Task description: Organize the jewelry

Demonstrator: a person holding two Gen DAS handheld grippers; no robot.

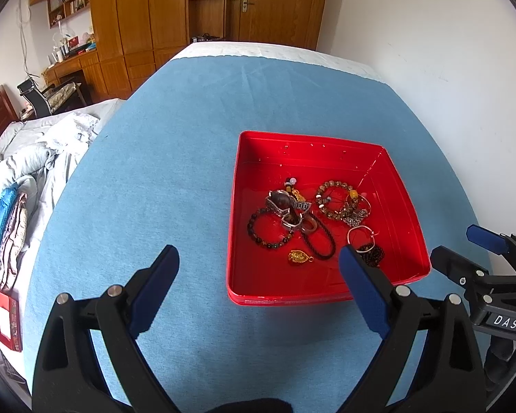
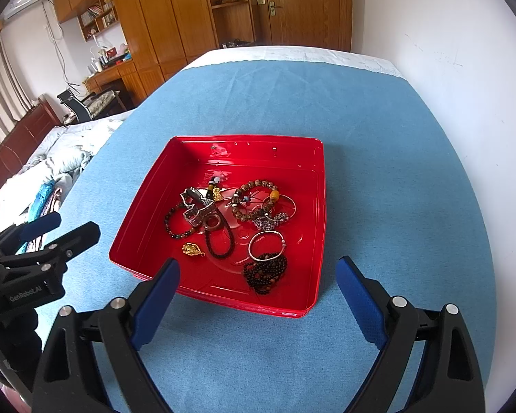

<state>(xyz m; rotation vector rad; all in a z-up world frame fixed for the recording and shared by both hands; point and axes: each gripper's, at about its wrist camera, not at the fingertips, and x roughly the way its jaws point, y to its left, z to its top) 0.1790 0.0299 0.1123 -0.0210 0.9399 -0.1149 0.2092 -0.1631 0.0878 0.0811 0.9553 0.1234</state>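
A red tray [image 1: 237,186] [image 2: 321,213] sits on the blue cloth and holds several pieces of jewelry. Among them are a gold pendant [image 1: 298,257] [image 2: 192,250], a brown bead bracelet [image 1: 328,197] [image 2: 254,199], a silver bangle [image 1: 360,234] [image 2: 266,241], a dark bead strand [image 2: 266,272] and a black cord [image 1: 318,241] [image 2: 220,237]. My left gripper [image 1: 258,261] is open and empty, above the tray's near left edge. My right gripper [image 2: 258,275] is open and empty, above the tray's near edge. Each gripper shows at the side of the other's view [image 1: 471,258] [image 2: 55,237].
The blue cloth [image 1: 161,172] [image 2: 395,172] covers a table that ends at a white wall on the right. A bed with crumpled bedding [image 1: 34,158] lies to the left. A red box [image 1: 5,316] lies by the table's left edge. Wooden wardrobes [image 2: 175,17] stand behind.
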